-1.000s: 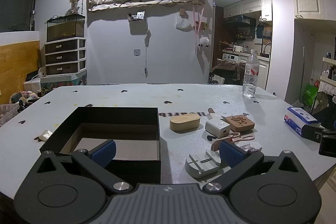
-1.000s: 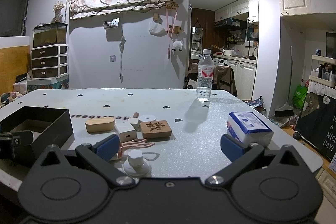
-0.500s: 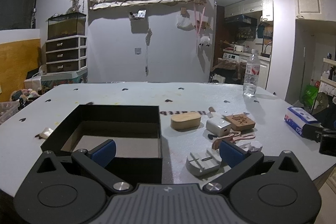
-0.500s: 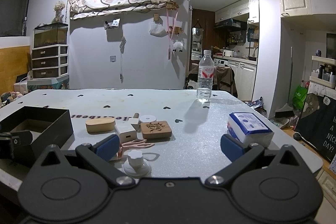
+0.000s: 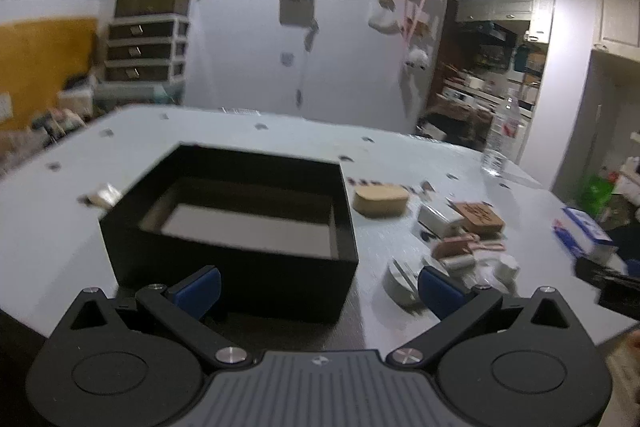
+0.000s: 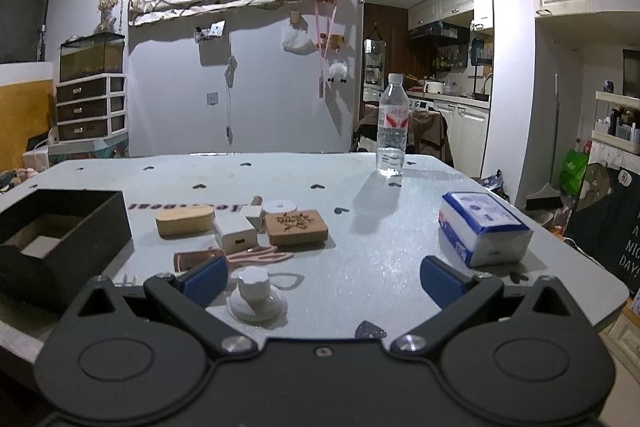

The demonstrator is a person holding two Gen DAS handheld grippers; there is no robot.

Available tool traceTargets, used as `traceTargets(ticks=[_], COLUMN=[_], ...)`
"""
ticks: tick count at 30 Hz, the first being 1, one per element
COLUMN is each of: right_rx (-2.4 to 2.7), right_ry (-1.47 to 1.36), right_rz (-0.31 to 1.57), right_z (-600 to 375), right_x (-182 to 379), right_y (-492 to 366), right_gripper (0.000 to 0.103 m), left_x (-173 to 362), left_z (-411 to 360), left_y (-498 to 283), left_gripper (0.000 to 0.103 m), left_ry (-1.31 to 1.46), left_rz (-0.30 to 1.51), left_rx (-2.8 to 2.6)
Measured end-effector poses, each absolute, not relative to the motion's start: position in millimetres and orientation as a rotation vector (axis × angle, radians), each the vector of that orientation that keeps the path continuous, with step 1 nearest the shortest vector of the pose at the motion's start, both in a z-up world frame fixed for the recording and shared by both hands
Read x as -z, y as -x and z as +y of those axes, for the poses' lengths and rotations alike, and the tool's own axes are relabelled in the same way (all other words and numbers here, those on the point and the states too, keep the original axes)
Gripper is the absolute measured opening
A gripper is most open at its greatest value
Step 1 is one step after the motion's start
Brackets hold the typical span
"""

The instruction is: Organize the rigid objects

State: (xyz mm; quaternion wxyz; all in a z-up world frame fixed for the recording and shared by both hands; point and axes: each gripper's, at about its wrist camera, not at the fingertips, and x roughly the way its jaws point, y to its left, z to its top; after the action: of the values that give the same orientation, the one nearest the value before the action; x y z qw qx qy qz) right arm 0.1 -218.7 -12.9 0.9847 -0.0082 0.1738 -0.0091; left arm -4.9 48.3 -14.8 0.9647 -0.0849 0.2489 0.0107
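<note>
An open black box point(image 5: 240, 211) sits on the grey table, right in front of my left gripper point(image 5: 318, 287), which is open and holds nothing. To the box's right lie a wooden oval case point(image 6: 184, 221), a white charger point(image 6: 236, 237), an engraved wooden coaster point(image 6: 296, 227), a pink clip point(image 6: 256, 257) and a white knob on a round base point(image 6: 256, 291). My right gripper point(image 6: 324, 281) is open and empty above the table's near edge, with the knob just inside its left finger. The left wrist view is blurred.
A blue and white tissue pack point(image 6: 484, 227) lies at the table's right. A water bottle point(image 6: 392, 127) stands at the far edge. A small white scrap point(image 5: 102, 195) lies left of the box. Drawers and a kitchen are behind the table.
My left gripper has risen and tilted, so it looks down into the box from higher up, with motion blur. The right gripper has barely shifted. No object has moved.
</note>
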Motion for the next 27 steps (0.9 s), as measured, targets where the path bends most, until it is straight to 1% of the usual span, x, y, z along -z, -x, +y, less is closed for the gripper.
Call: traceTargets(ticks=[4, 11, 13, 16, 17, 21, 22, 23, 27], right_rx=[0.002, -0.044, -0.072, -0.081, -0.076, -0.080, -0.073, -0.065, -0.076], right_ry=[0.006, -0.038, -0.081, -0.139, -0.139, -0.127, -0.129, -0.131, -0.138], right_rz=[0.354, 0.333, 0.368, 0.391, 0.398, 0.419, 0.425, 0.431, 0.462], right_z=[-216, -212, -214, -218, -218, -218, -218, -218, -219], right_x=[24, 43, 46, 51, 52, 57, 57, 57, 57], right_y=[-8, -25, -33, -42, -46, -57, -59, -62, -76], right_gripper=[0.103, 0.103, 0.103, 0.103, 0.103, 0.103, 0.103, 0.103, 0.103], left_x=[20, 21, 19, 14, 12, 6, 5, 3, -6], left_z=[64, 106, 119, 131, 135, 149, 151, 155, 166], left_y=[8, -6, -10, -18, -20, -34, -39, -42, -57], left_gripper=[0.103, 0.102, 0.101, 0.093, 0.090, 0.079, 0.073, 0.069, 0.065], left_ry=[0.193, 0.285, 0.294, 0.277, 0.272, 0.239, 0.228, 0.222, 0.205], left_rz=[0.535, 0.521, 0.508, 0.491, 0.488, 0.479, 0.483, 0.487, 0.496], left_rx=[-0.038, -0.101, -0.122, -0.154, -0.165, -0.216, -0.224, -0.233, -0.258])
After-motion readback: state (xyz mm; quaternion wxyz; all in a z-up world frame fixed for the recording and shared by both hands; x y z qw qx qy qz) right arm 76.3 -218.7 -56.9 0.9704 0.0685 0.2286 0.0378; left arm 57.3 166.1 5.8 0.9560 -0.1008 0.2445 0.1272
